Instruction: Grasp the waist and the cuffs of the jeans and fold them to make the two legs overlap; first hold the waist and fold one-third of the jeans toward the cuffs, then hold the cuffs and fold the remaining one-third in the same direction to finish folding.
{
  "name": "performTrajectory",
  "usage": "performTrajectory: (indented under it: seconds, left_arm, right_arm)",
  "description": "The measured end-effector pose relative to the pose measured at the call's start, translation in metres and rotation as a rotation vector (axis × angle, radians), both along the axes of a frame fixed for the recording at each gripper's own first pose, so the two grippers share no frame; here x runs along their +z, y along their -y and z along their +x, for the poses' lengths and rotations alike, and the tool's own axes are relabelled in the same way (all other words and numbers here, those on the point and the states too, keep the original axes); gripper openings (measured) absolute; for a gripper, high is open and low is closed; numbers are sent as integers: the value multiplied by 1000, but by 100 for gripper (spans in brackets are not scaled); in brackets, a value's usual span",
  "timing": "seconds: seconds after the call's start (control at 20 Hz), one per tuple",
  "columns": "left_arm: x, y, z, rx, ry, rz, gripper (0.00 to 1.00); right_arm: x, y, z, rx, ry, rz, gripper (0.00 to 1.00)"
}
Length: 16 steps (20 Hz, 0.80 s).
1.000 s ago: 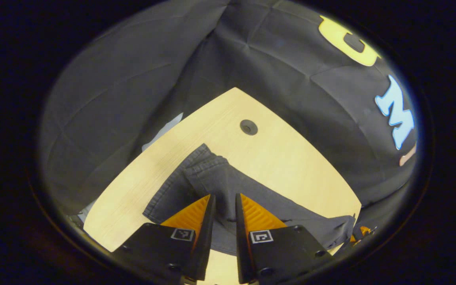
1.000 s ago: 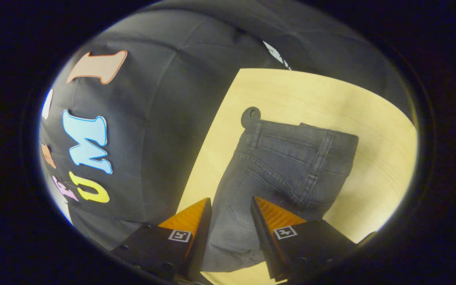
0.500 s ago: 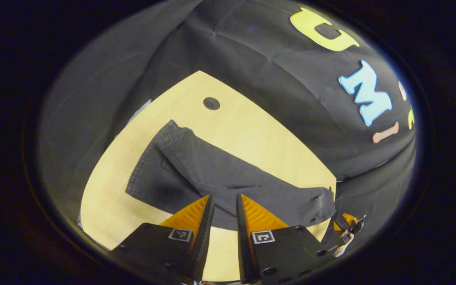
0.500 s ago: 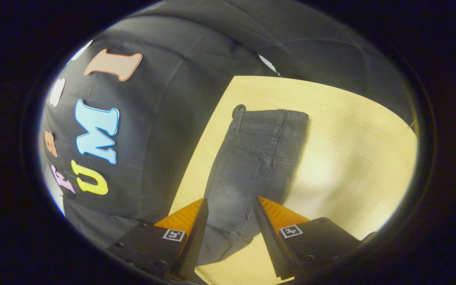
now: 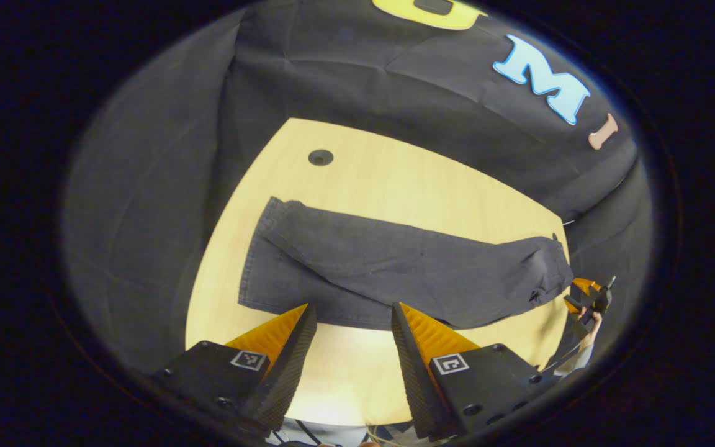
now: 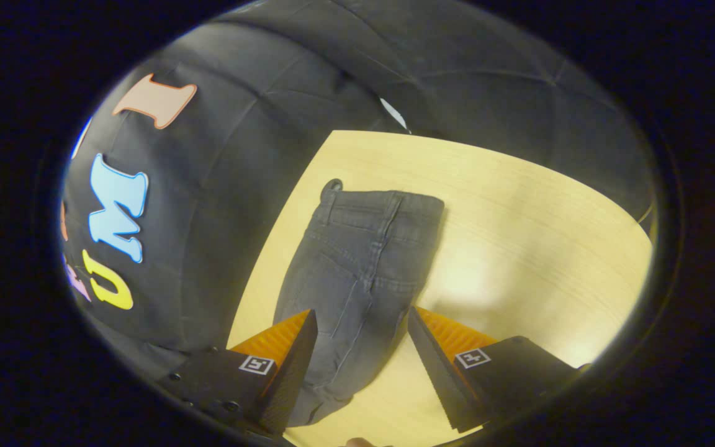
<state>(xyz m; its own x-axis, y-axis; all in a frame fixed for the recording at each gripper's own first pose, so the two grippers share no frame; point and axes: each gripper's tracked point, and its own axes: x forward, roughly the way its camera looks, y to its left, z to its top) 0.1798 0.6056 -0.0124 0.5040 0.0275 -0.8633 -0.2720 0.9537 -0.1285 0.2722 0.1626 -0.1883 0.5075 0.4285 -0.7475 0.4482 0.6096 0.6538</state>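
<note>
Jeans (image 5: pixel 395 267) lay lengthwise on table (image 5: pixel 395 180), legs overlapped | left gripper (image 5: pixel 350 335) and right gripper (image 6: pixel 360 338) spread wide, empty, above | advice: grip both waist (image 6: pixel 382 208) corners evenly.

Left gripper (image 5: pixel 348 313): two wedge-shaped jaws with ribbed inner faces, each bolted to a black angular block. Round screw heads dot the blocks' edges, and each block carries a small square black-and-white marker on a white patch. Right gripper (image 6: pixel 360 320): same build, ribbed wedges, black blocks, square markers, screws along the left block. In the left gripper view, the right gripper sits far off, a hand (image 5: pixel 588 323) on it and a pale sleeve (image 5: pixel 571 363) below.
</note>
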Motion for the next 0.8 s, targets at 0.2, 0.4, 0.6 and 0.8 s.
performTrajectory:
  seconds: [0.2,0.4,0.6,0.8]
  left_arm:
    - [39,8,22,38,165,87,82]
    - [74,9,25,105,344,157,82]
    - [91,8,16,152,500,206,82]
    - [94,10,3,145,610,244,82]
  right_arm:
    - [-24,4,12,-38,-37,0,91]
    - [-33,8,26,-100,-51,44,93]
    - [-44,10,36,-155,-53,115,92]
    - [-38,16,34,-144,12,122,36]
